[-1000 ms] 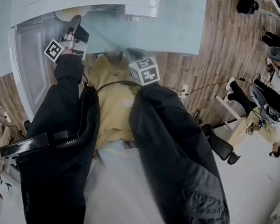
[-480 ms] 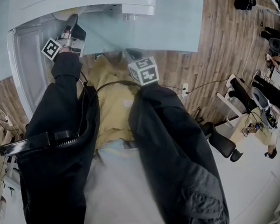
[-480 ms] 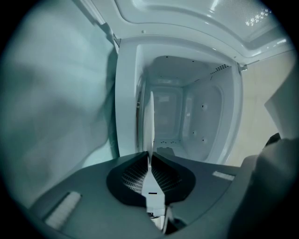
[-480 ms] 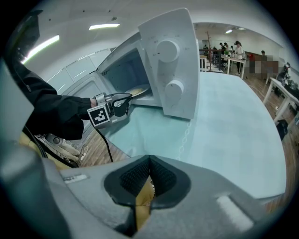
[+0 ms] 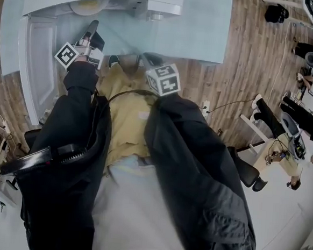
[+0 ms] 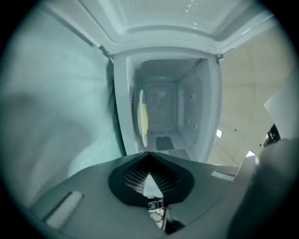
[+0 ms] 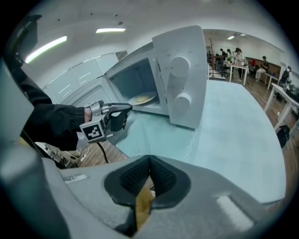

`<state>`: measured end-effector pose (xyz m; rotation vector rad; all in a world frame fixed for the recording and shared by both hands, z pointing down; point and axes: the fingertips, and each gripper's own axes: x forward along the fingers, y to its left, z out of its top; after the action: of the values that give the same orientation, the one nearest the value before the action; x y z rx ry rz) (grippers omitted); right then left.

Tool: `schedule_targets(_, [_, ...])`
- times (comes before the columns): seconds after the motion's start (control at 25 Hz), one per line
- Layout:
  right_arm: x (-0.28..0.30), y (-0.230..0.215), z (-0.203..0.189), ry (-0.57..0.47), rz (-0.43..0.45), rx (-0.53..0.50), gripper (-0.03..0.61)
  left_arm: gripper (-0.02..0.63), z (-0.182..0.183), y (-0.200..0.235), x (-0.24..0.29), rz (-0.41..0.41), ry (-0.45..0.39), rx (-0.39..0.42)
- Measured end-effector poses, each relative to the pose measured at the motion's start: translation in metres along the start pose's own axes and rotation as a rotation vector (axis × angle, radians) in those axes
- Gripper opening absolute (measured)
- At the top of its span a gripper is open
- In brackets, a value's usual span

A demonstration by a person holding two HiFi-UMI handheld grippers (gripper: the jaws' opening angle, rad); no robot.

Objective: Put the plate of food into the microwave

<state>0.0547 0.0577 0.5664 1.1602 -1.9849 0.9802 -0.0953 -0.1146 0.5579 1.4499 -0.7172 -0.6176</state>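
Already in the microwave (image 7: 159, 74), plate of food (image 7: 141, 99); left tongs (image 6: 149, 155), just closed, outside its mouth; right tongs (image 7: 149, 161) shut; both empty.

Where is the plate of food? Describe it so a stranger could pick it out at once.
Start at the white microwave standing on the pale teal table, its door swung open. Look into the cavity: the plate of food lies on its floor, a round pale plate with yellow food on it. Nothing else shows inside the oven.
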Motion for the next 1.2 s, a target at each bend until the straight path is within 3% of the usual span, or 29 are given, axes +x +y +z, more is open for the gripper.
schedule_targets(0.24, [-0.013, 0.022, 0.043, -0.115, 0.016, -0.05, -0.002, 0.0, -0.038, -0.036, -0.032, 0.084, 0.1, 0.255])
schedule_targets(0.52, [-0.054, 0.043, 0.11, -0.306, -0.015, -0.152, -0.002, 0.0, -0.06, -0.129, -0.04, 0.087, 0.179, 0.778])
schedule_targets(0.68, [-0.087, 0.059, 0.15, -0.438, -0.046, -0.259, -0.003, -0.002, -0.066, -0.171, -0.046, 0.088, 0.166, 0.991])
schedule_targets(0.88, [-0.119, 0.084, 0.182, -0.554, -0.042, -0.329, -0.006, -0.002, -0.065, -0.205, -0.059, 0.113, 0.099, 1.147])
schedule_targets(1.2, [-0.13, 0.107, 0.202, -0.649, -0.042, -0.371, -0.006, -0.002, -0.051, -0.235, -0.069, 0.117, 0.023, 1.307])
